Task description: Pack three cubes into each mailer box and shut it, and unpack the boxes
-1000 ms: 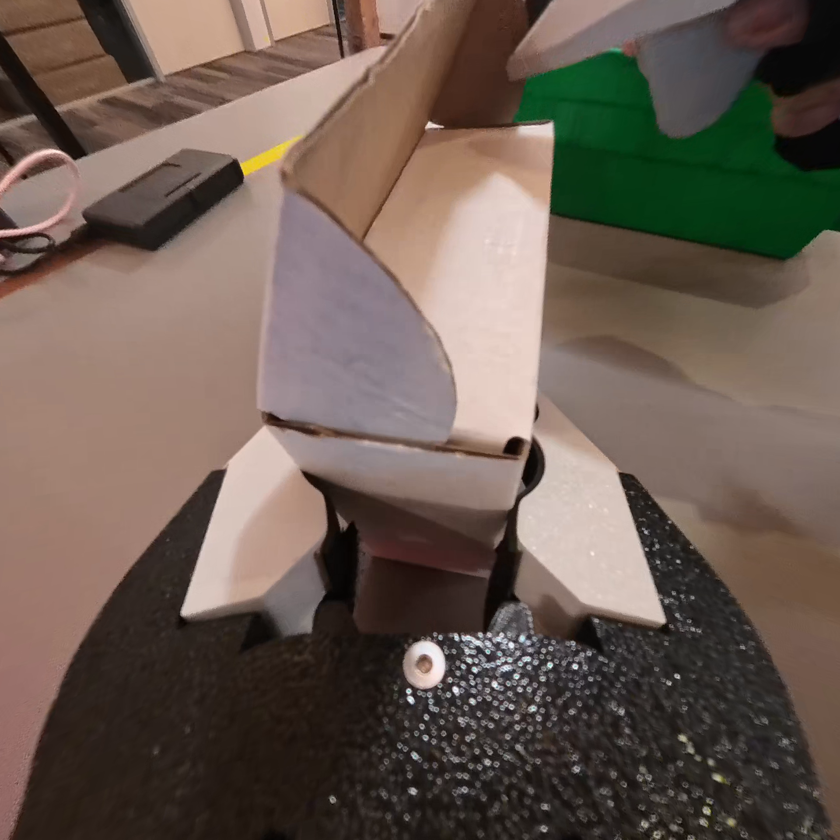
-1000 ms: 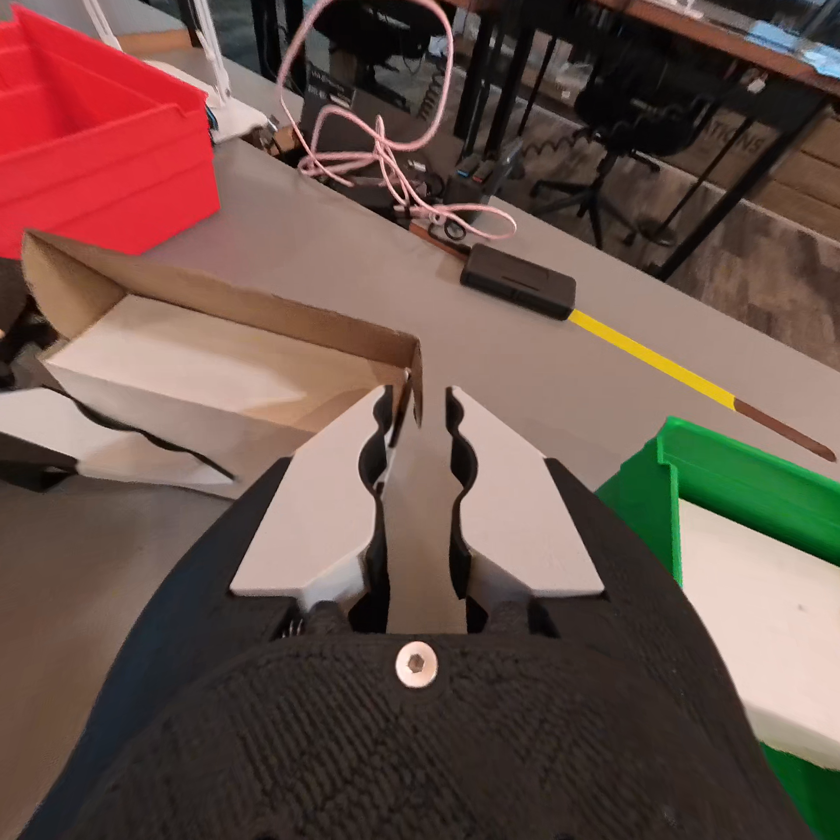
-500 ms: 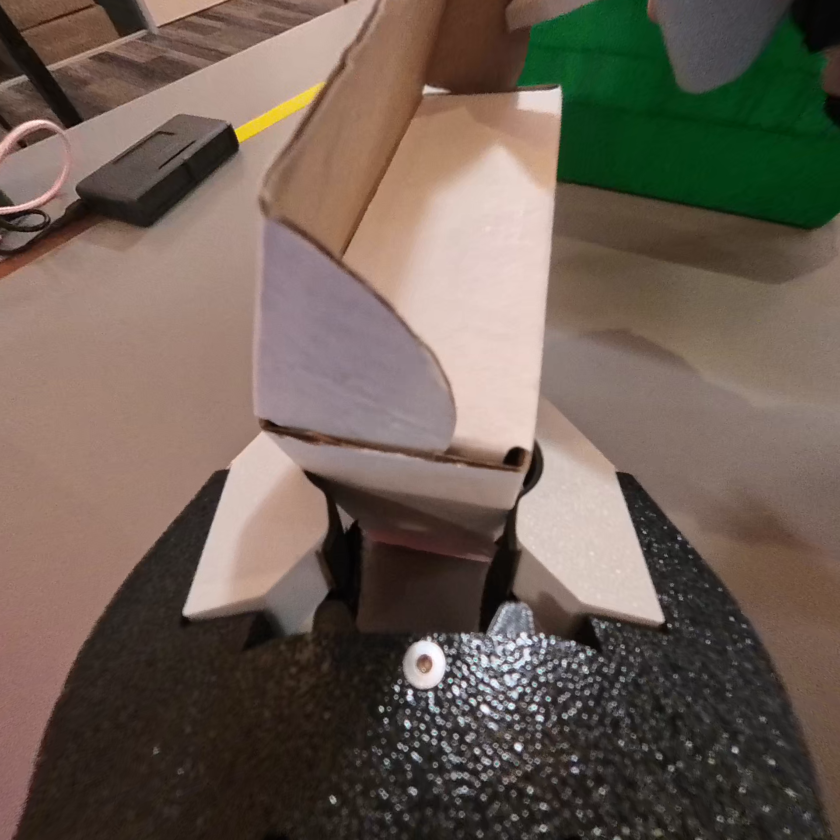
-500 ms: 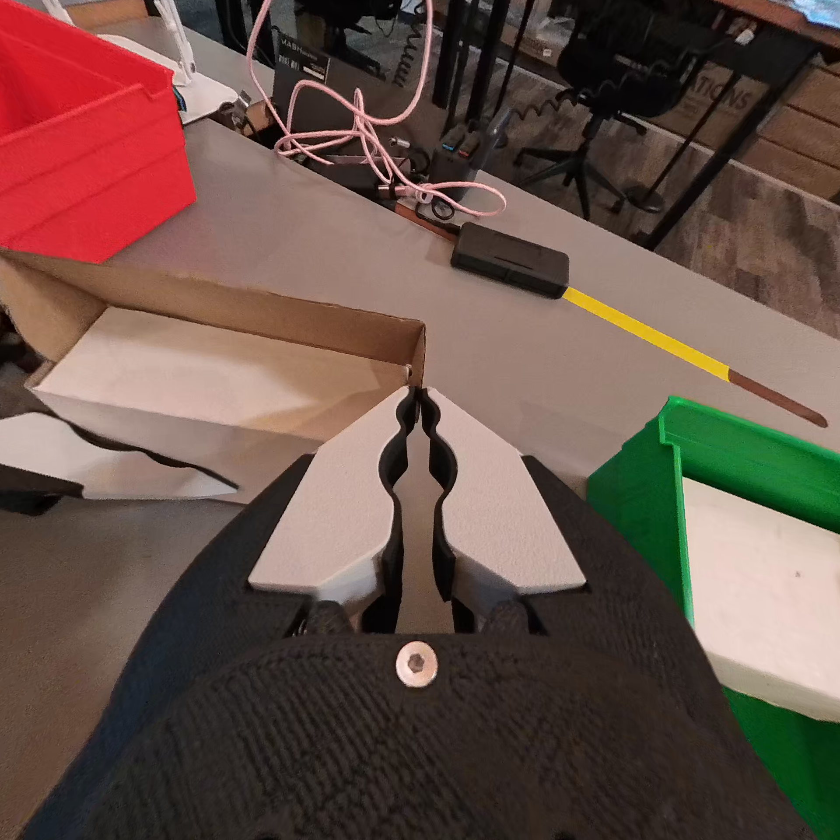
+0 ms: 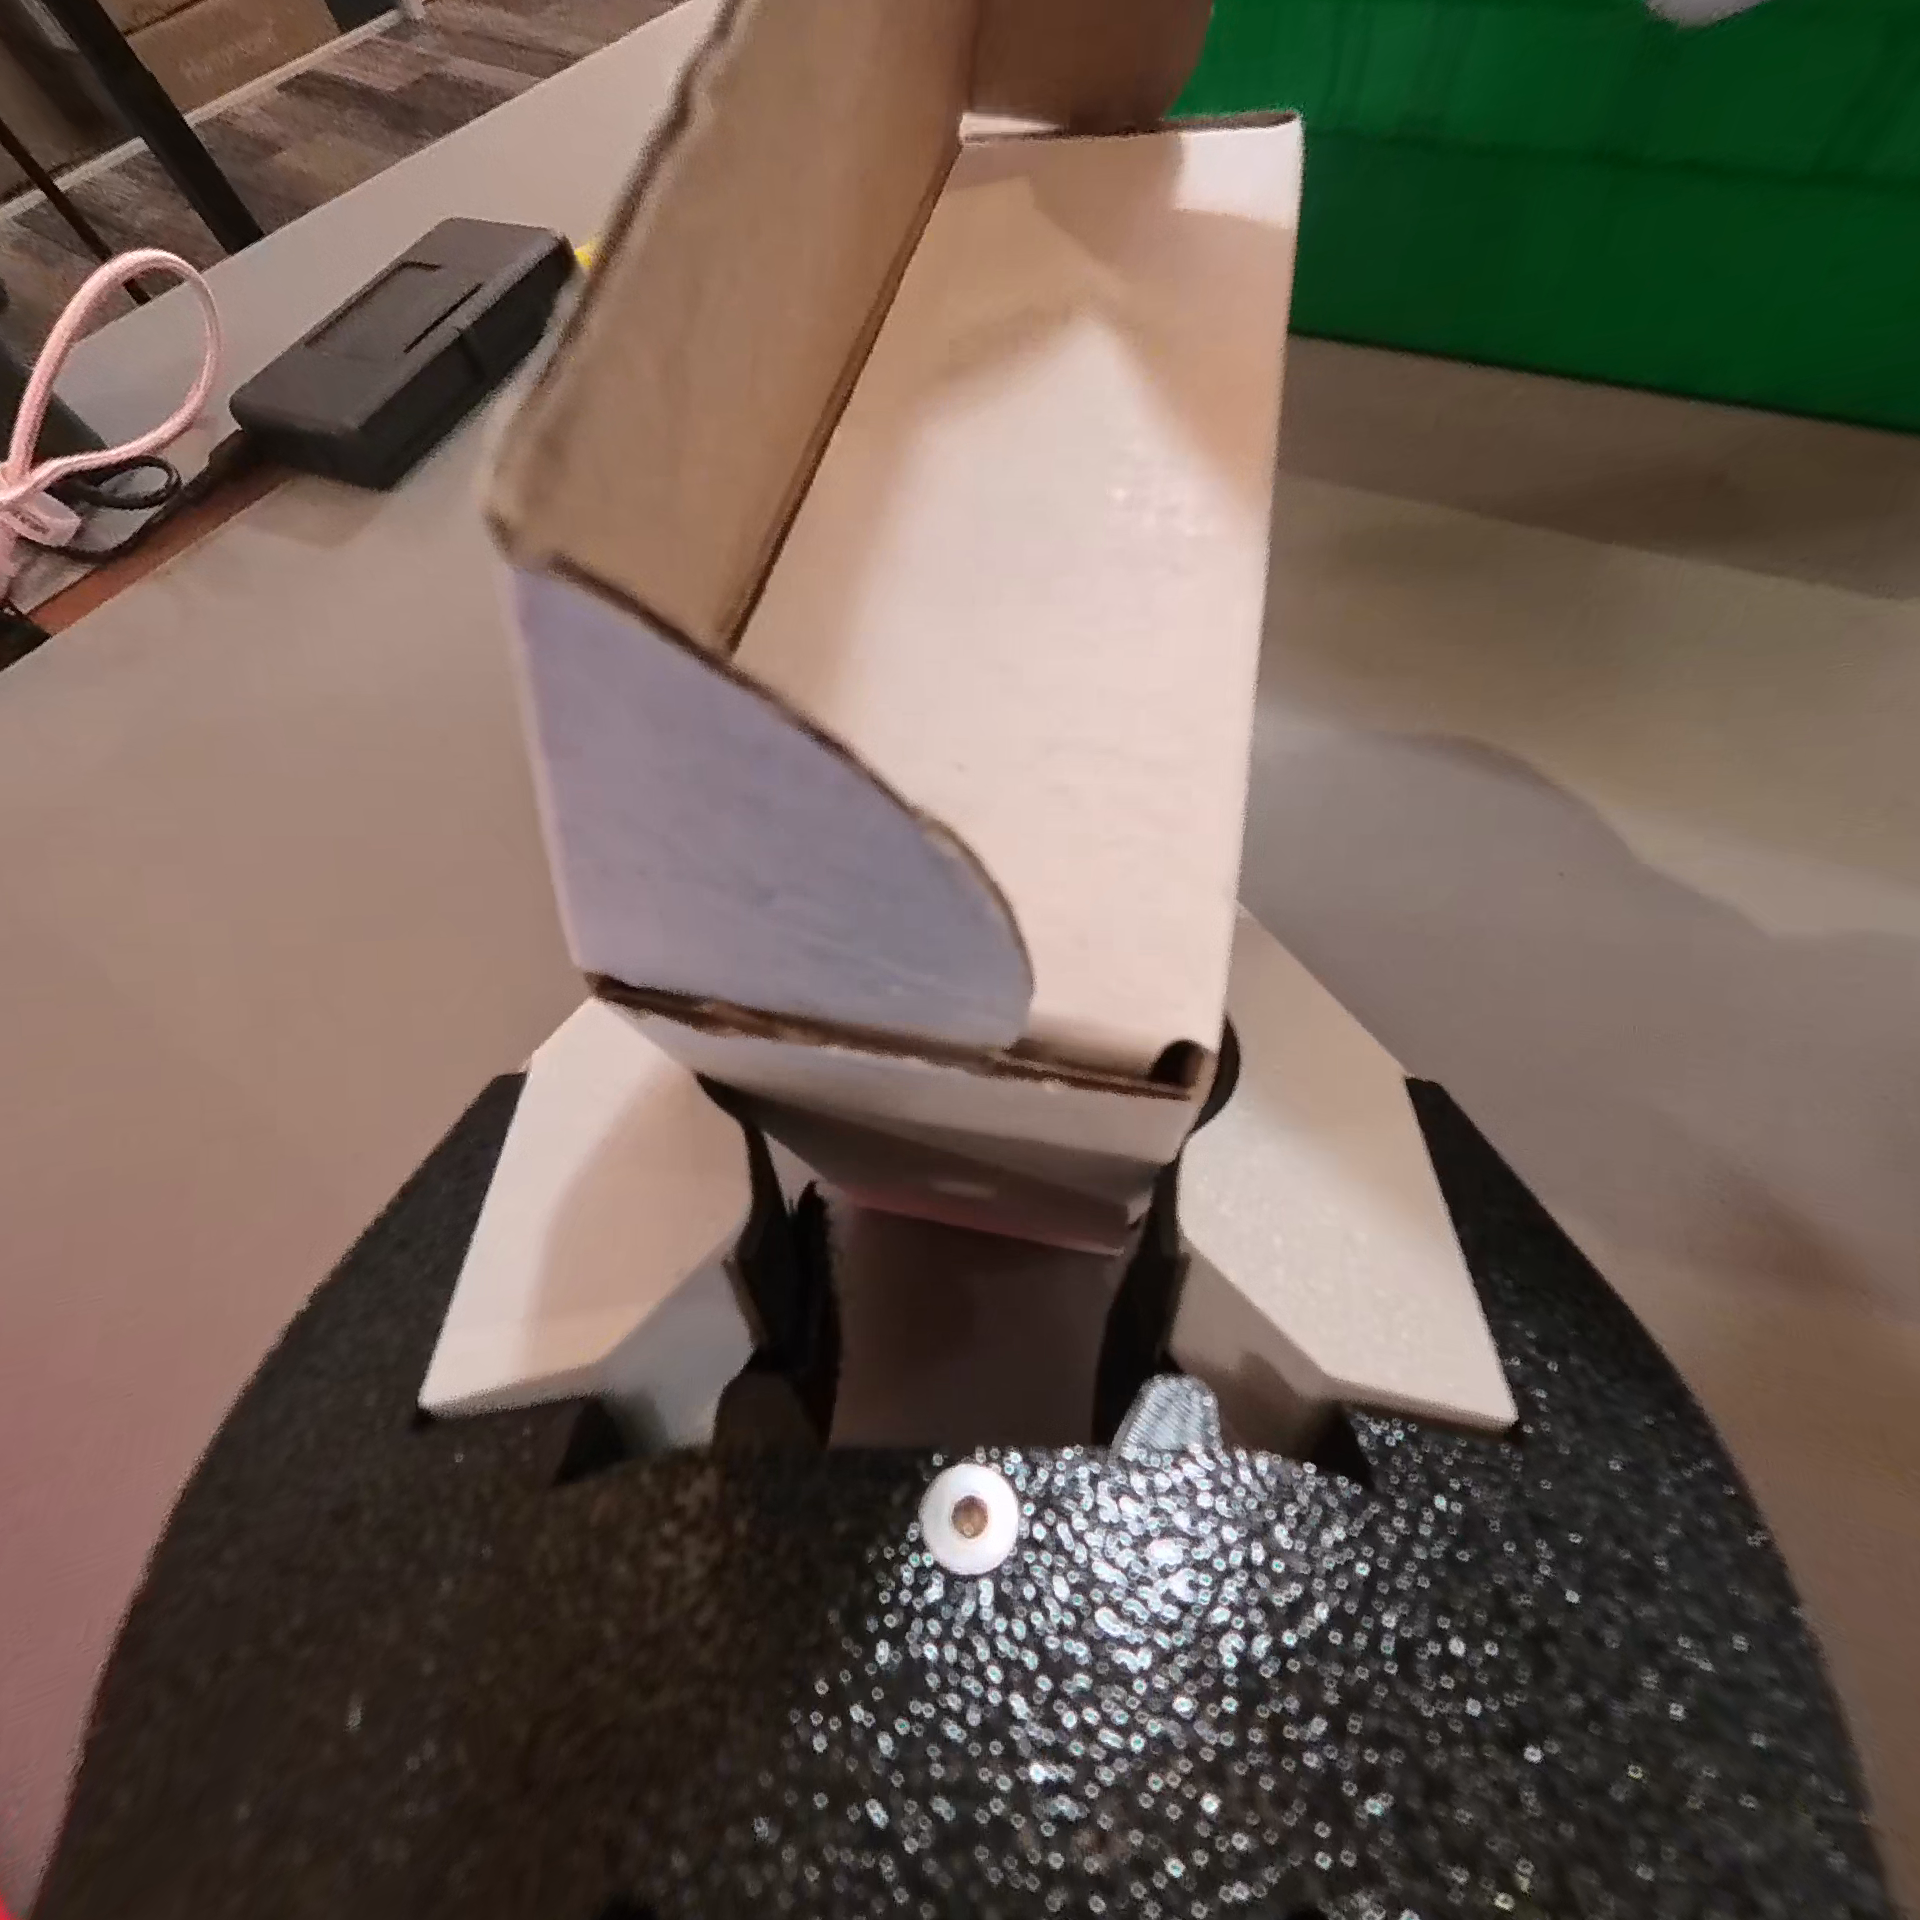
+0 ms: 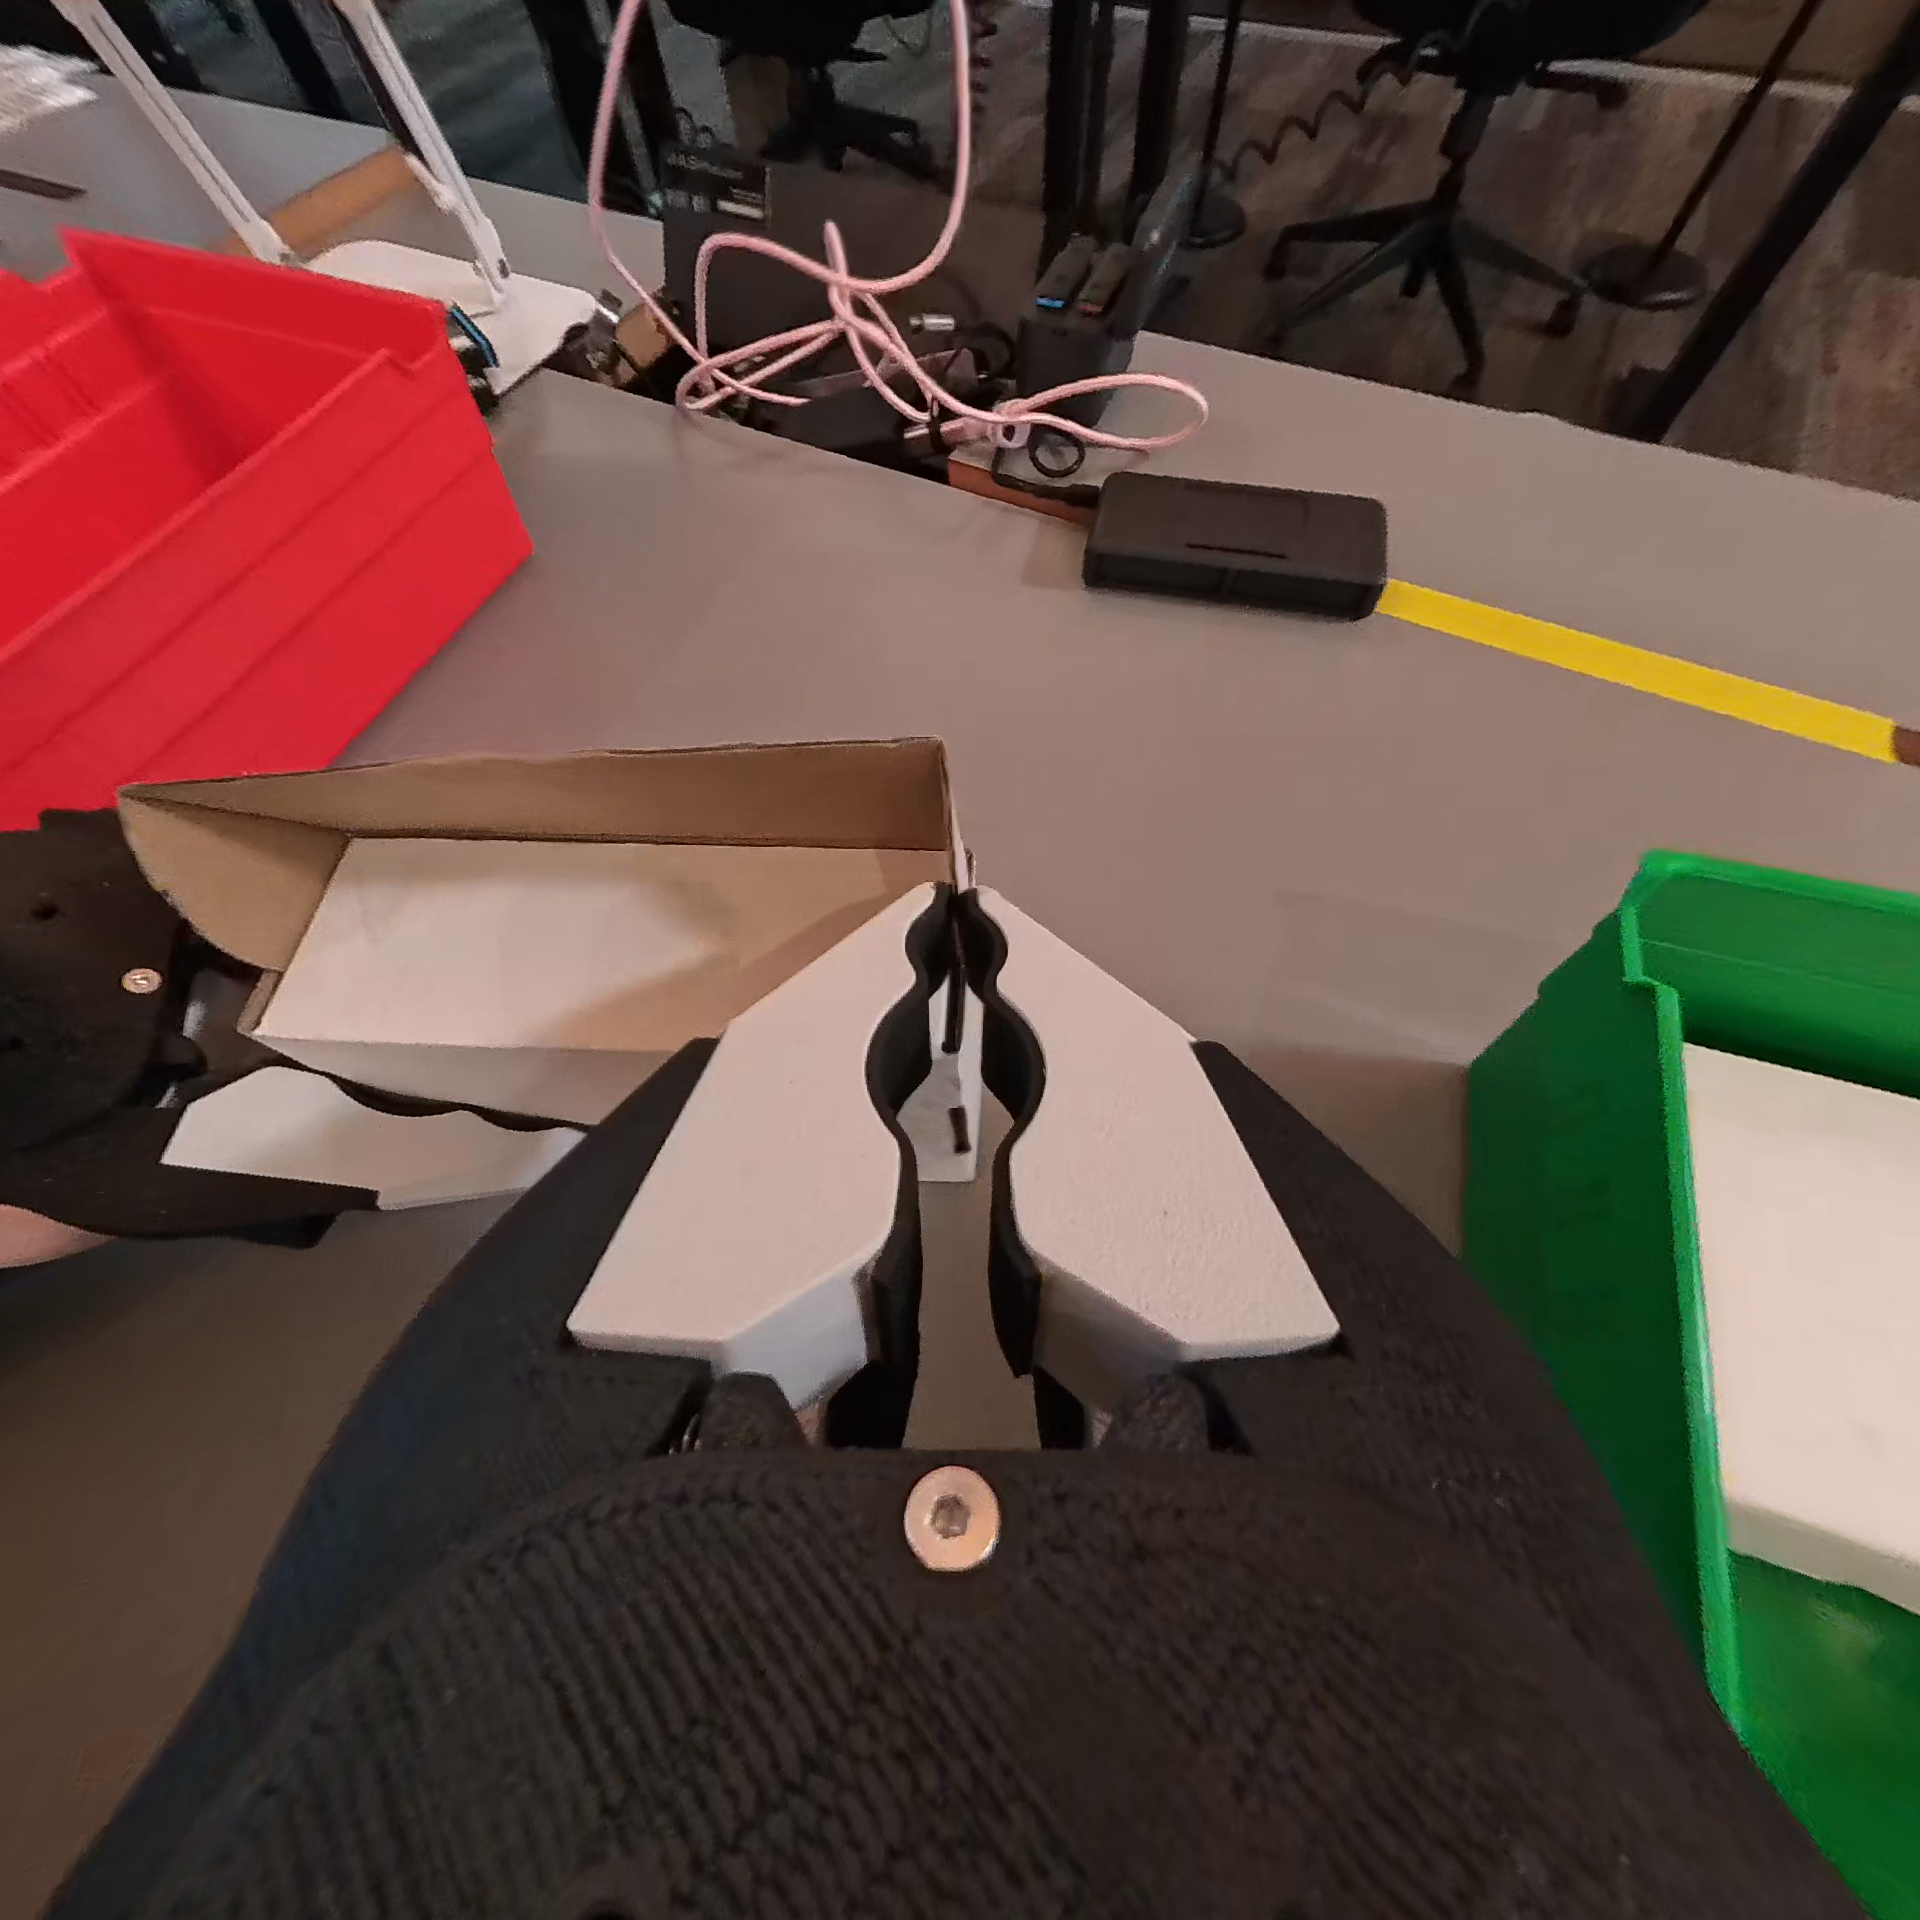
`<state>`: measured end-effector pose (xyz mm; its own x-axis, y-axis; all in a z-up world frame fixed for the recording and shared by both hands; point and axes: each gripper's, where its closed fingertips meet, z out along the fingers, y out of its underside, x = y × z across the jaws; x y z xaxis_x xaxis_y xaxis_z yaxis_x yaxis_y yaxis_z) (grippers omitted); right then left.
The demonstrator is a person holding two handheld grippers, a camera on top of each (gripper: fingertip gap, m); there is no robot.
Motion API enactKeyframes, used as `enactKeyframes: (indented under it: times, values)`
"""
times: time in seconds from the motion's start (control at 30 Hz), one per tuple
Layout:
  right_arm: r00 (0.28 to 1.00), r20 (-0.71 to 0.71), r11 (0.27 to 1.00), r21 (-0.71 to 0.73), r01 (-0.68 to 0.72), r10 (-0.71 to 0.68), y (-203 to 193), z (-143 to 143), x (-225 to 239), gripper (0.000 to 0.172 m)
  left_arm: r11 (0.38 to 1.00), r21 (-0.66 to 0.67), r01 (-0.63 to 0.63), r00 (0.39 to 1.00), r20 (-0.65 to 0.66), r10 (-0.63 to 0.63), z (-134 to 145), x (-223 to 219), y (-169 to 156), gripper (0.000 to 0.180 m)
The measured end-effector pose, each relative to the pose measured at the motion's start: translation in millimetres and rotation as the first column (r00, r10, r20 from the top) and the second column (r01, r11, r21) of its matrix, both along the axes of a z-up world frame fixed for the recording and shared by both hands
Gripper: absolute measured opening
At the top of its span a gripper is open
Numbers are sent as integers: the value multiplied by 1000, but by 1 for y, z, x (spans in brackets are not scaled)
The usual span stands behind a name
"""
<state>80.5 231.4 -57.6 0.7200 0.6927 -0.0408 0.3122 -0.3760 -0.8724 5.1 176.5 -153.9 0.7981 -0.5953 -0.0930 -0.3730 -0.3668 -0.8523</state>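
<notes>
A white mailer box (image 5: 1039,623) with a brown inside is held above the grey table (image 5: 260,831), its lid partly raised. My left gripper (image 5: 925,1049) is shut on the near end of the box, one finger on each side wall. In the right wrist view the box (image 6: 540,935) lies crosswise, with the left gripper (image 6: 208,1070) at its left end. My right gripper (image 6: 956,914) is shut on the thin cardboard flap at the box's right end. The inside of the box is hidden, and no cubes show.
A red bin (image 6: 208,520) stands at the back left. A green bin (image 6: 1558,1195) with a white box in it (image 6: 1818,1299) stands at the right. A black device (image 6: 1236,545), pink cables (image 6: 831,343) and a yellow tape line (image 6: 1621,665) lie farther back. There is about 15 centimetres between the tips of the two grippers.
My right jaws came together on the flap at the box's end. The left gripper kept hold of the box, and the right gripper slid out of the top of the left view.
</notes>
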Motion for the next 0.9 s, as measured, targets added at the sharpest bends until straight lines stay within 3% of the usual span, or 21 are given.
enactKeyframes:
  times: [0.33,0.67,0.9]
  values:
    - [982,-184,988,-139,-64,38,0,0,-1,1,1000,-4,-10,1000,-8,10,-1,-1,0,81]
    - [983,-185,998,-62,-6,-5,-7,-1,3,0,1000,7,2,1000,-28,-2,-1,0,-1,82]
    - [911,-413,983,-168,-76,0,-6,2,1,2,1000,2,2,1000,-19,-2,-1,0,-1,81]
